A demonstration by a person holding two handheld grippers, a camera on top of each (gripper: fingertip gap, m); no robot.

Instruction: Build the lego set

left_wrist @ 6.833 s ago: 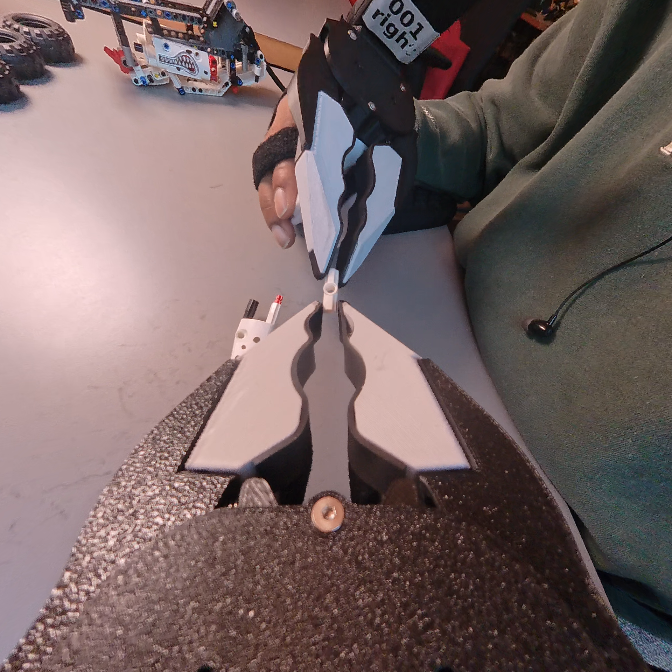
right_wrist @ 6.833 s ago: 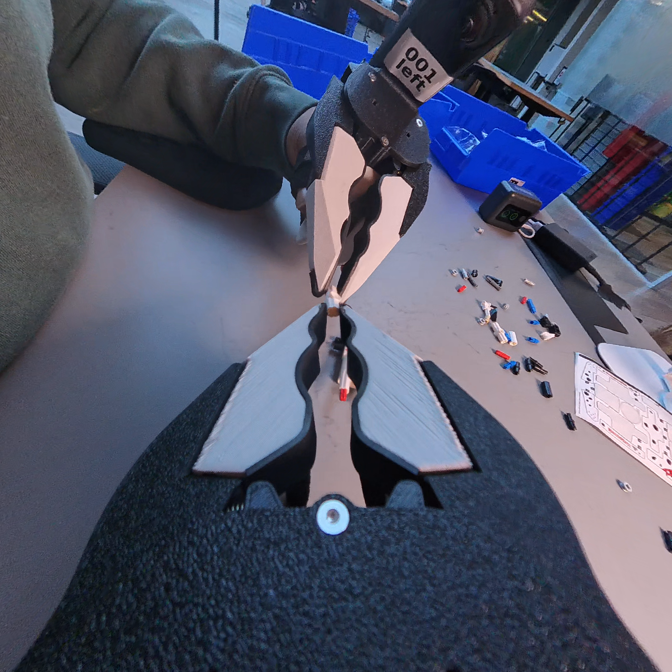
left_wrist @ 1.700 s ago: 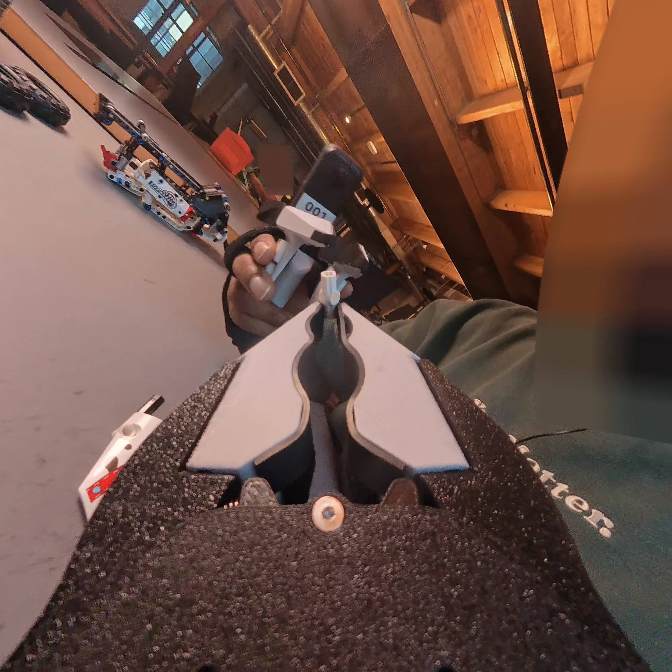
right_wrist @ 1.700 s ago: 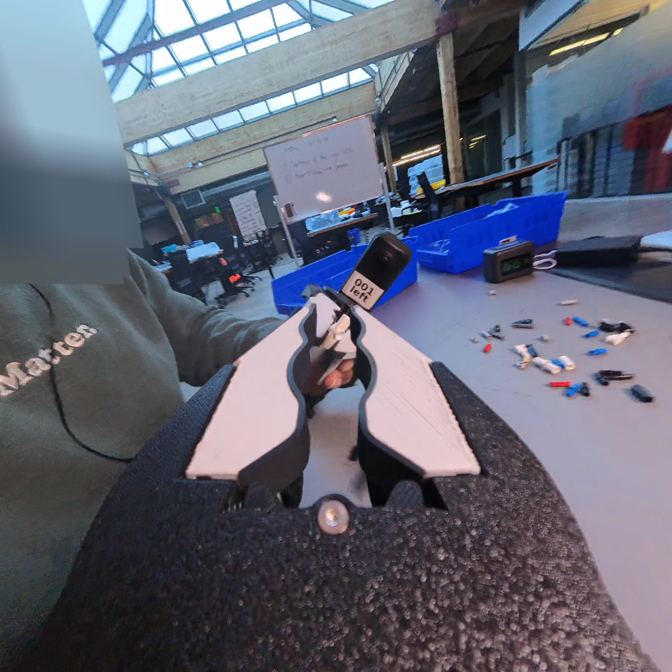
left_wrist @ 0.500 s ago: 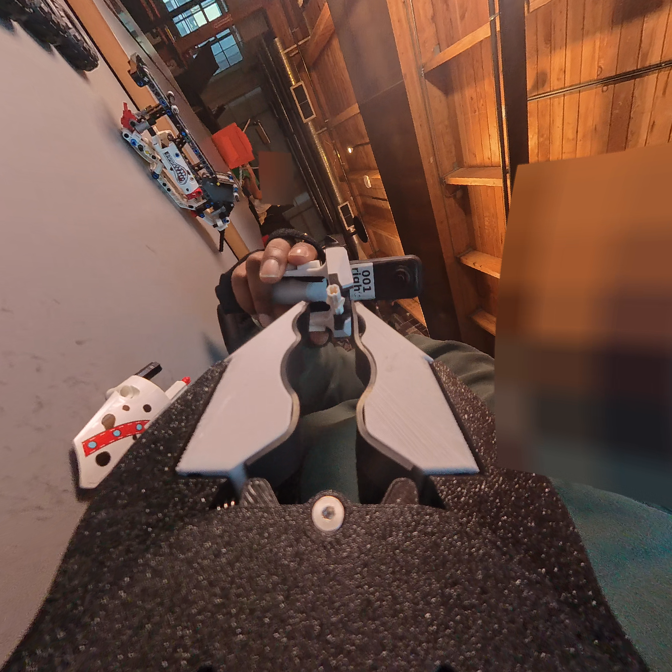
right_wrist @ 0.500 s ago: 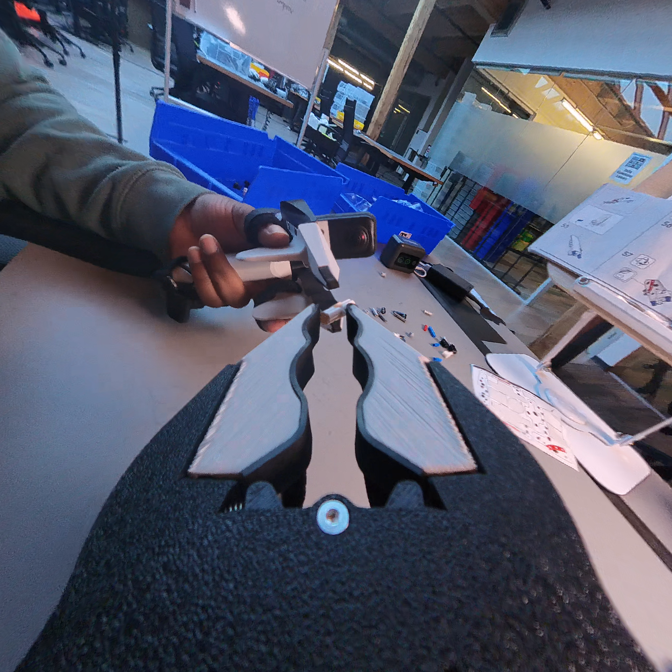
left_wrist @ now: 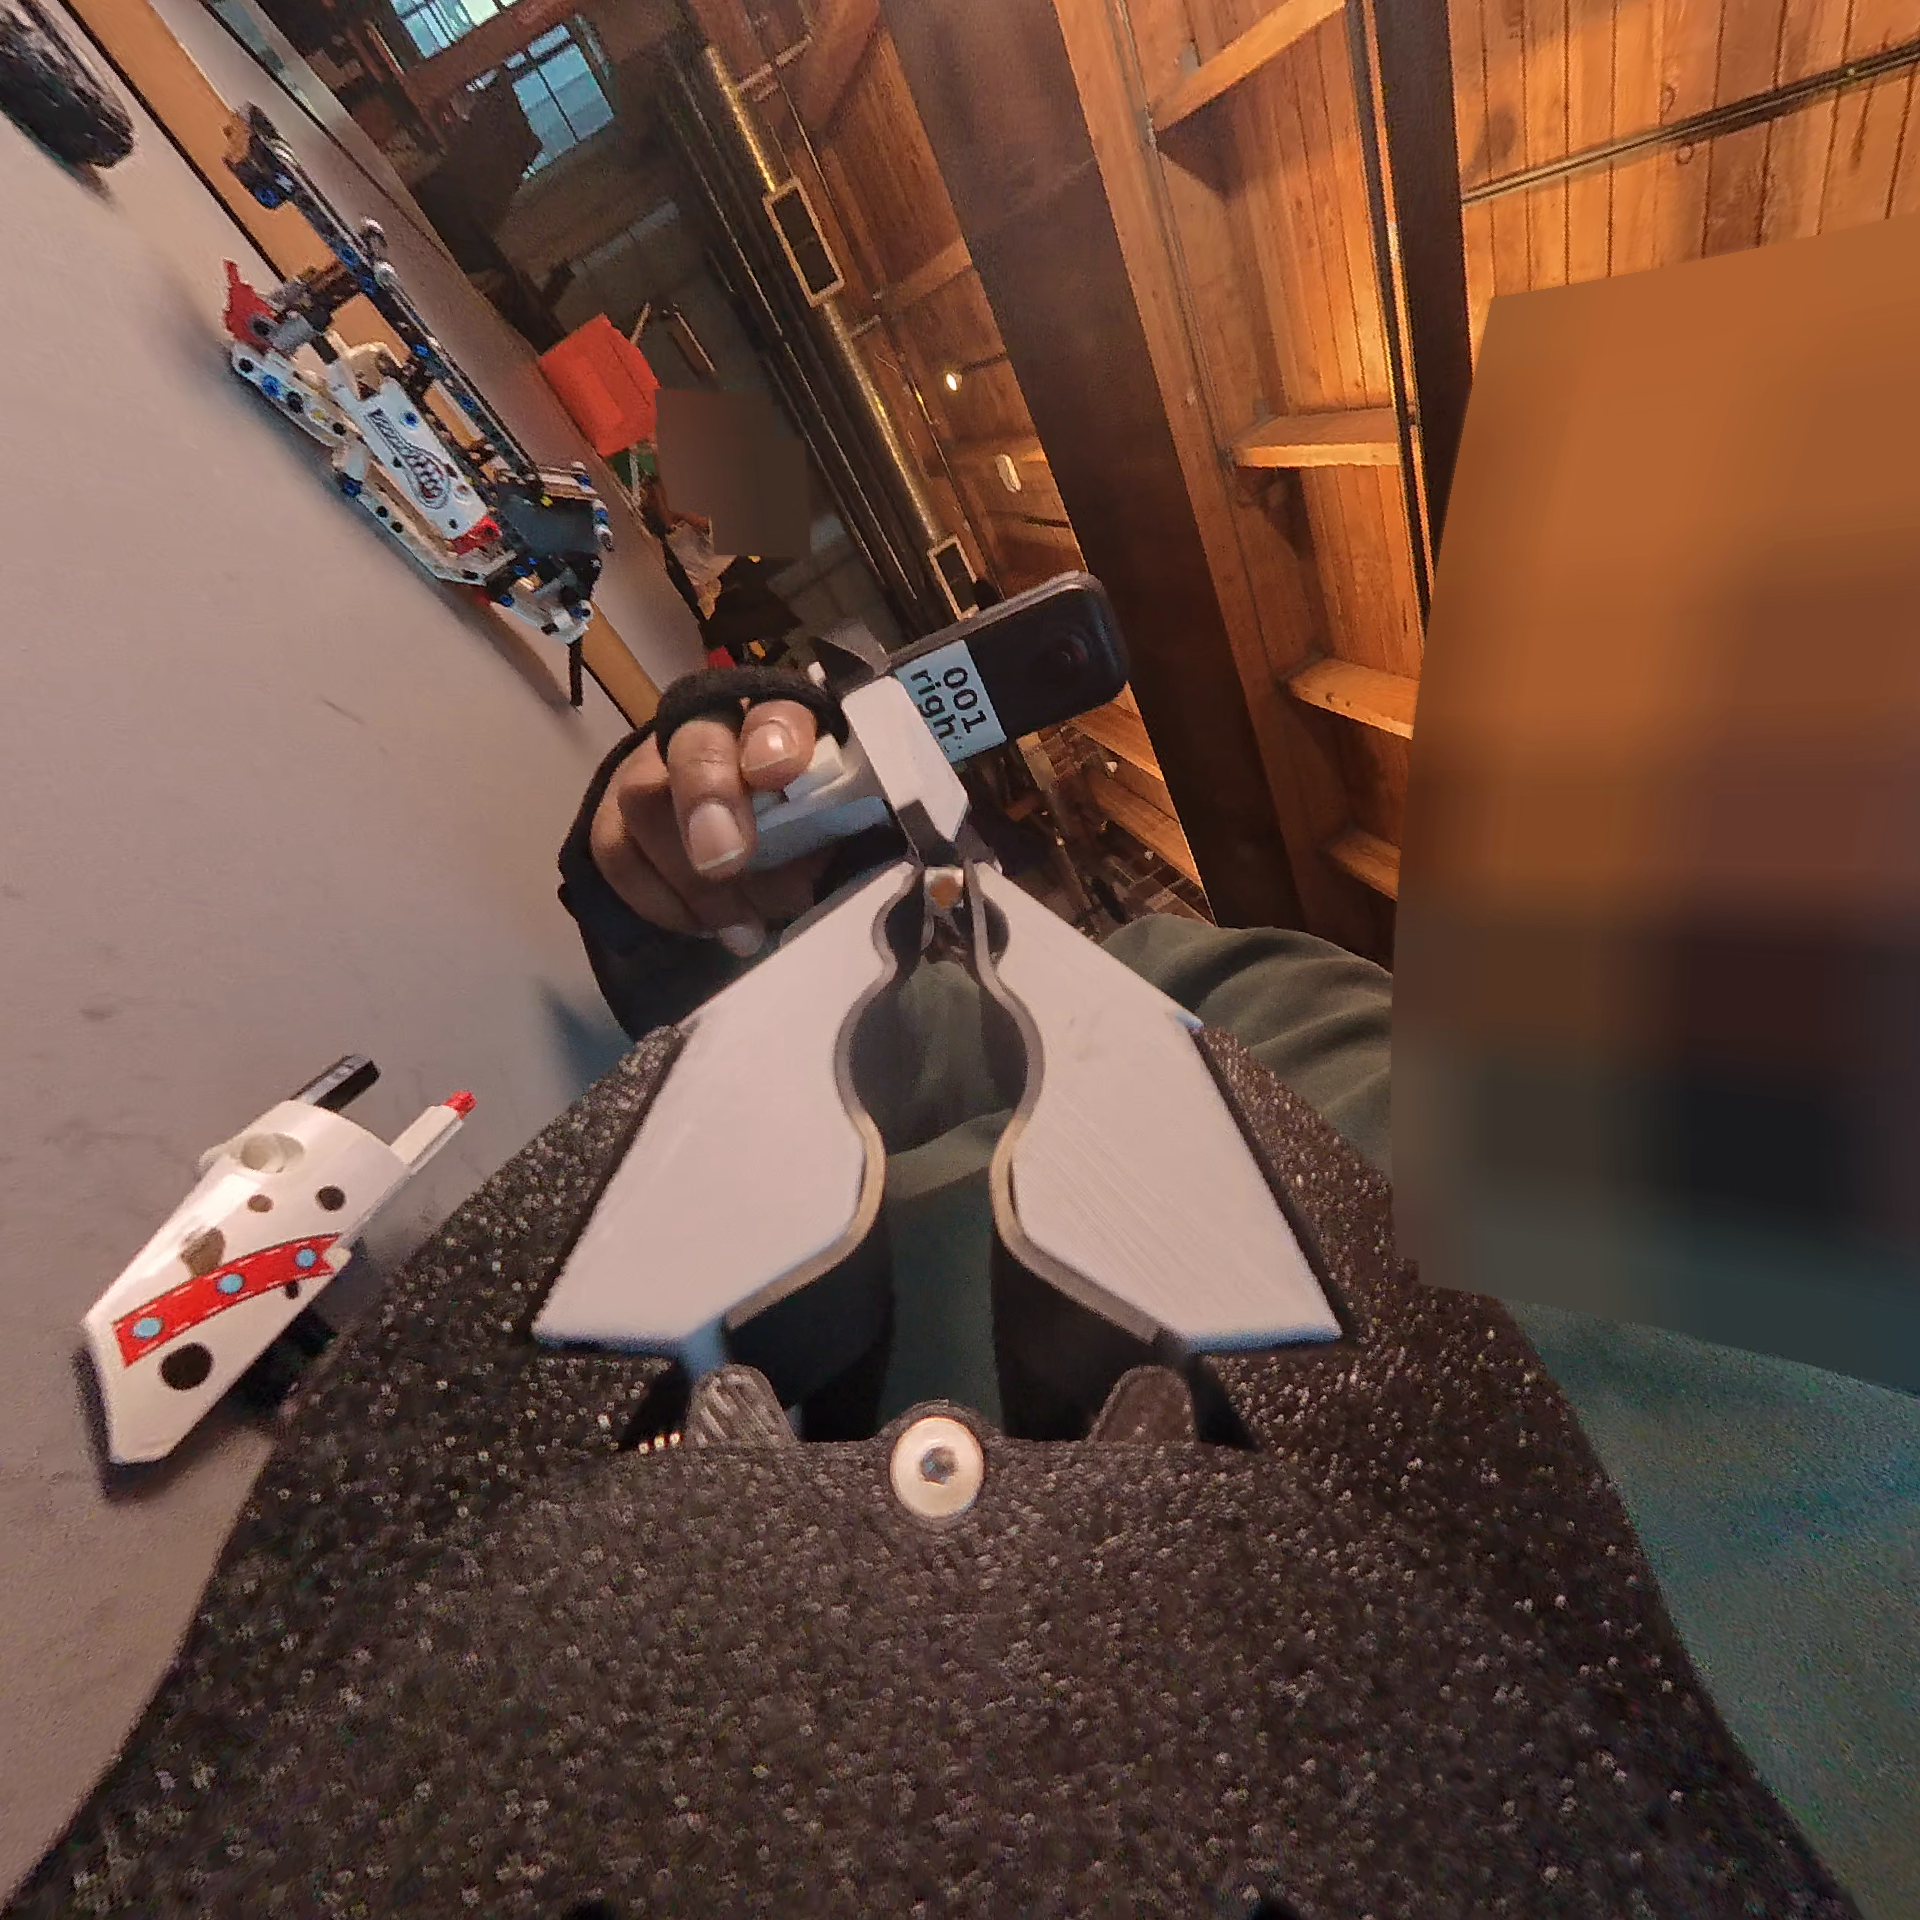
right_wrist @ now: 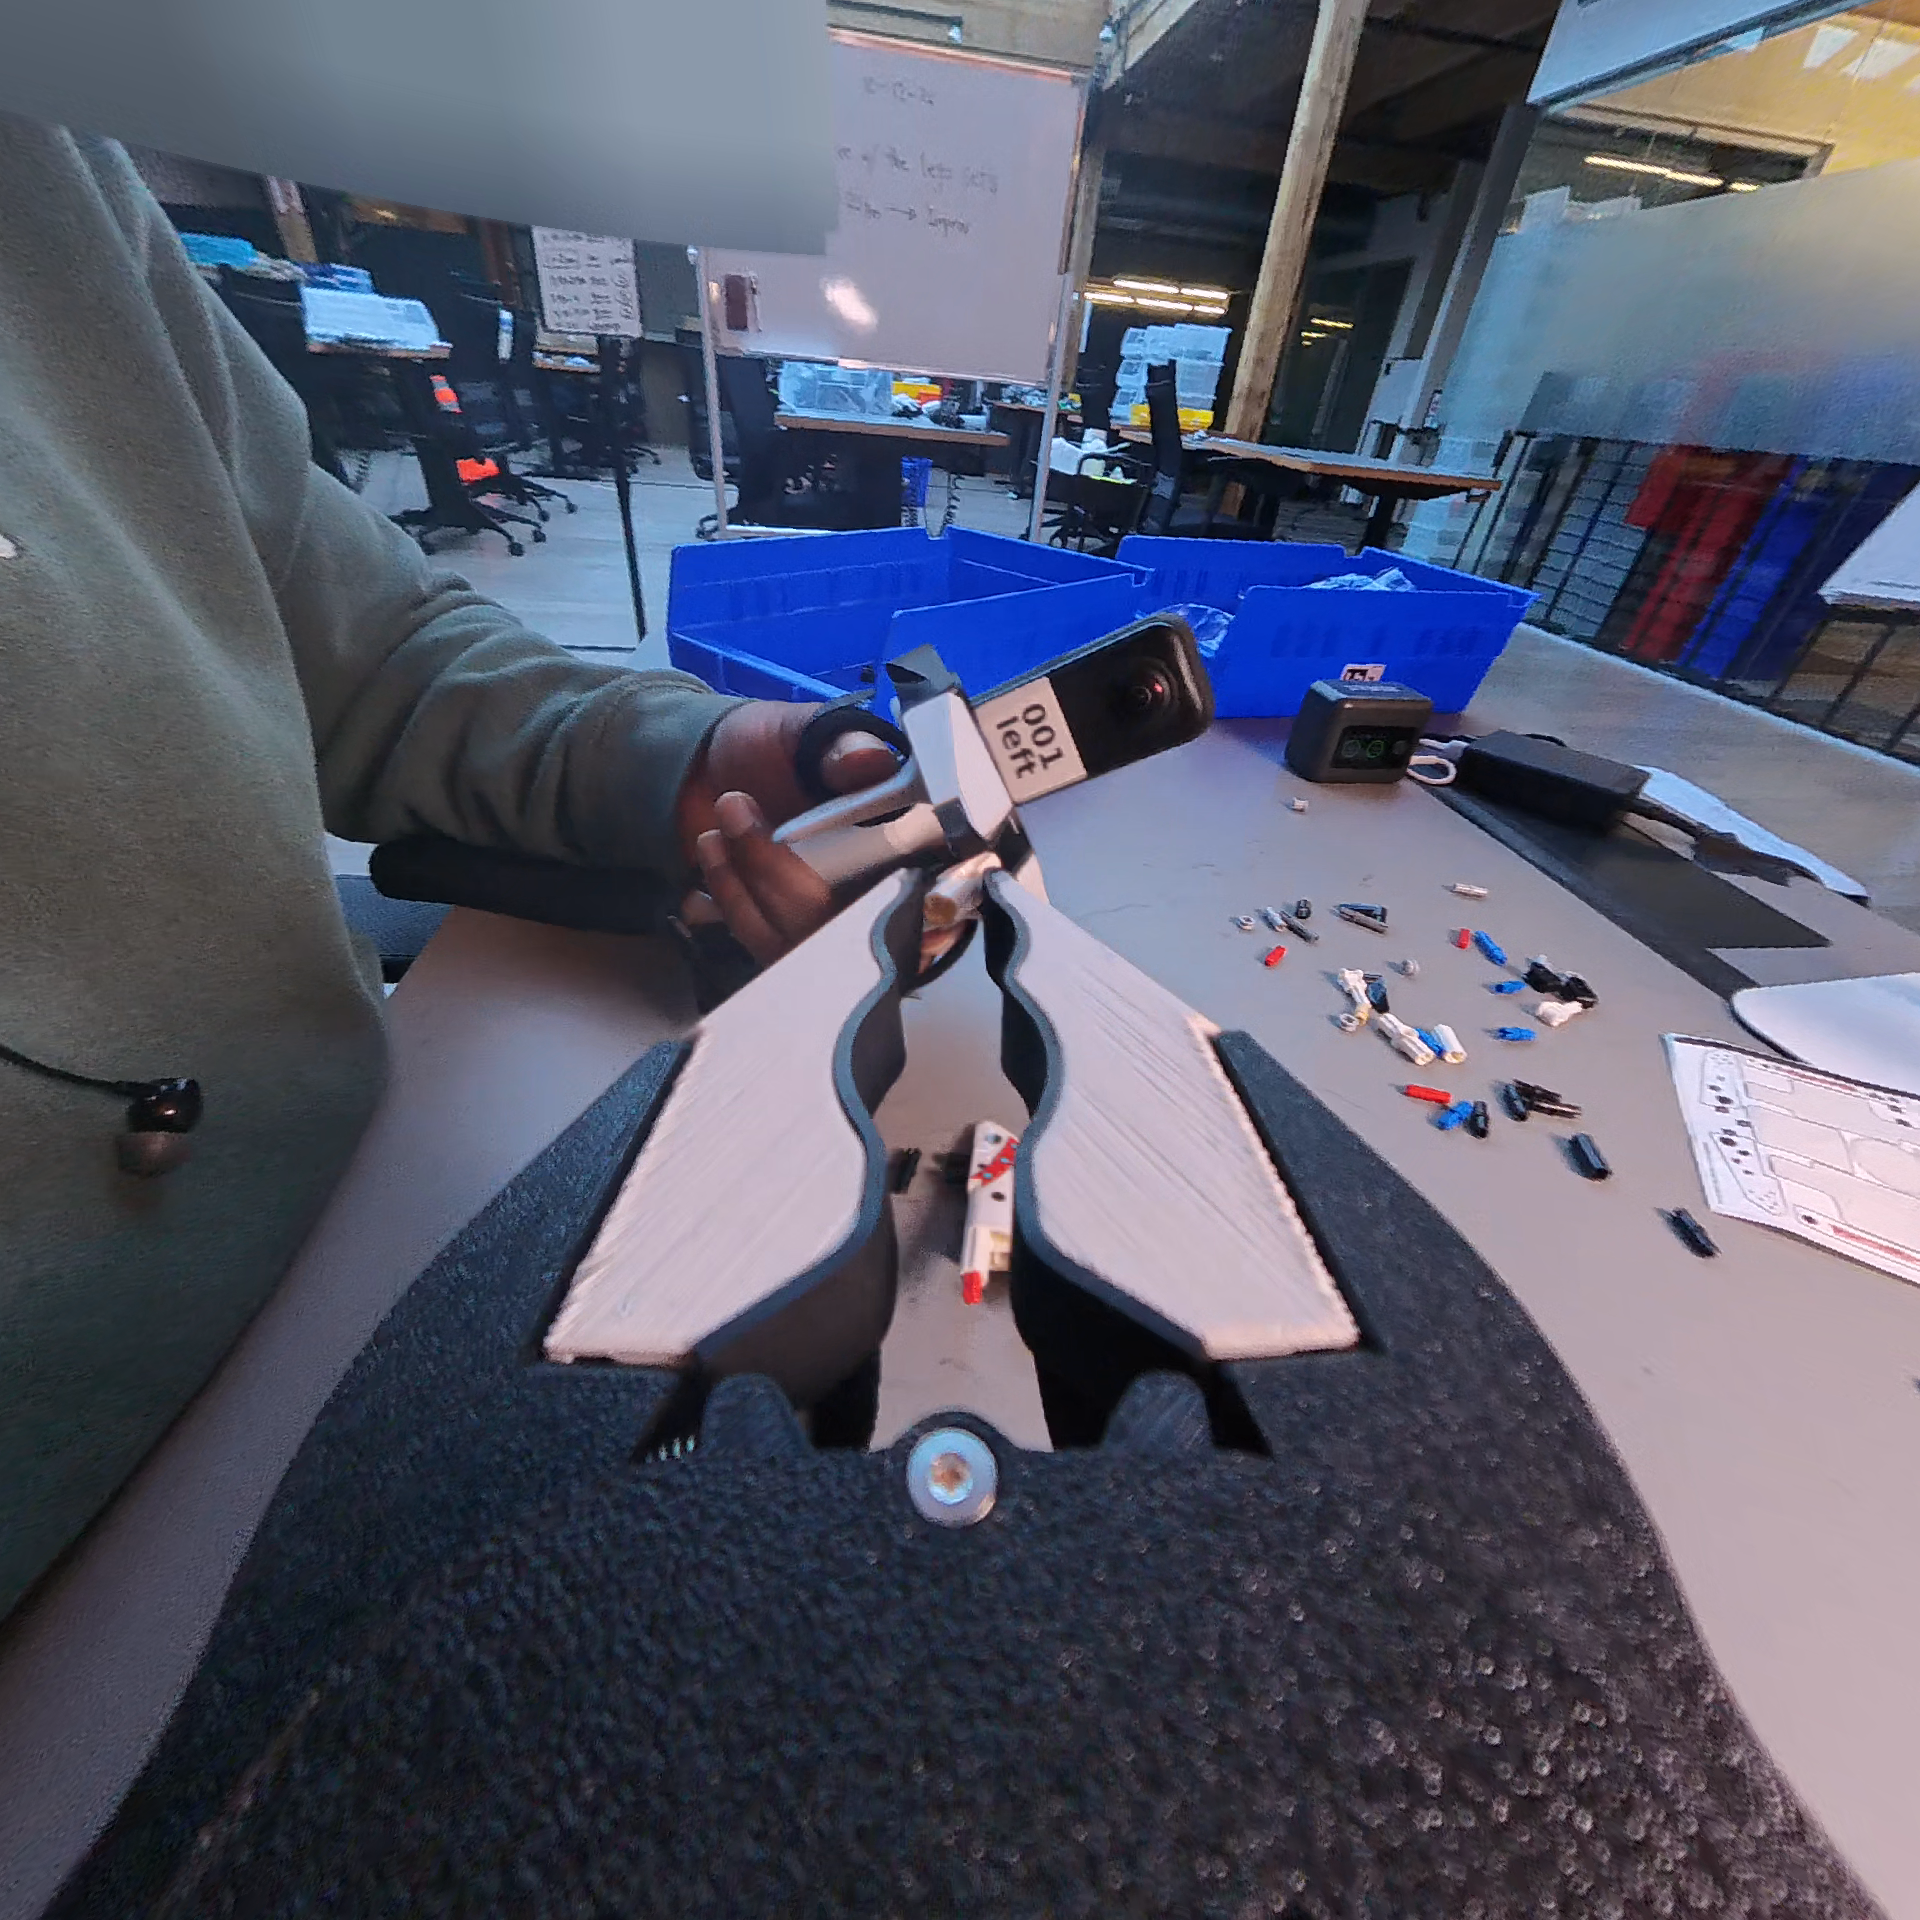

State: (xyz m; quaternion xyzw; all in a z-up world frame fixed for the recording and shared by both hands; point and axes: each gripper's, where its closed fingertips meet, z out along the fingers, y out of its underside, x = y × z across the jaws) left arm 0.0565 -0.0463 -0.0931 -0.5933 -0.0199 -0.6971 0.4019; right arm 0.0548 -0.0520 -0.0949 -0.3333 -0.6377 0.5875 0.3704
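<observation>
Since half a second ago both grippers have closed tip-to-tip on the small white peg (right_wrist: pixel 954 902), left gripper (left_wrist: pixel 943 891) and right gripper (right_wrist: pixel 951 896) pinching it, loose pieces (right_wrist: pixel 1439 1023) lying at 2 o'clock.

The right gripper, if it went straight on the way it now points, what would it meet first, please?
Probably the small white lego piece at its tips, and just behind it the left gripper; they look nearly touching, though depth is hard to judge.
</observation>
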